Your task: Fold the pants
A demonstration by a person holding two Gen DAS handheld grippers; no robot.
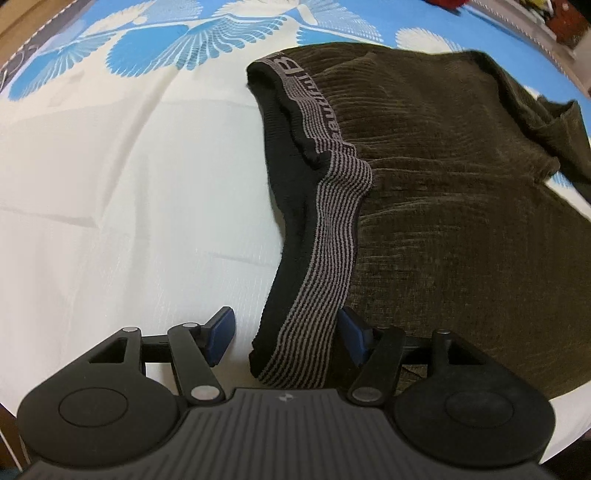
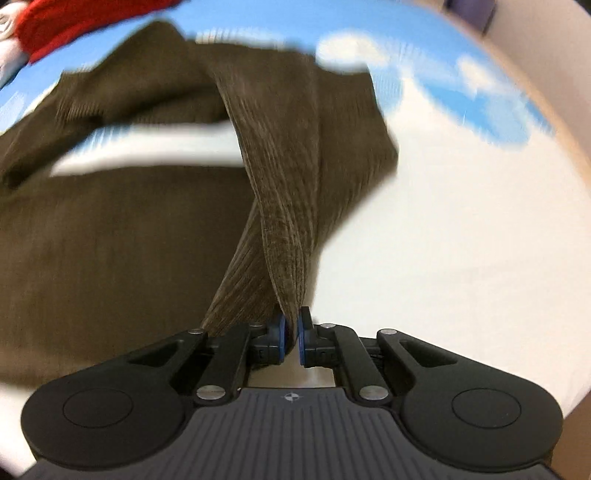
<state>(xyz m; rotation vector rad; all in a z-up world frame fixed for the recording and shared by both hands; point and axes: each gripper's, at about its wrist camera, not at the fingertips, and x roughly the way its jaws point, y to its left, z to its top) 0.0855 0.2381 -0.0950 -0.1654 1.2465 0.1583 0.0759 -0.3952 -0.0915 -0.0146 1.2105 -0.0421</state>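
Note:
Dark olive corduroy pants [image 1: 454,177] lie on a white and blue bedsheet [image 1: 129,184]. Their black and grey striped waistband [image 1: 325,229] runs toward my left gripper [image 1: 284,332], which is open with the waistband's near end between its blue pads [image 1: 221,332]. In the right wrist view, my right gripper [image 2: 291,332] is shut on a lifted fold of the pants [image 2: 288,206], pulled up from the cloth spread at the left. That view is motion blurred.
A red garment [image 2: 74,22] lies on white cloth at the far left of the bed. Clutter [image 1: 565,18] stands beyond the bed's far right edge. White sheet [image 2: 461,240] stretches to the right of the pants.

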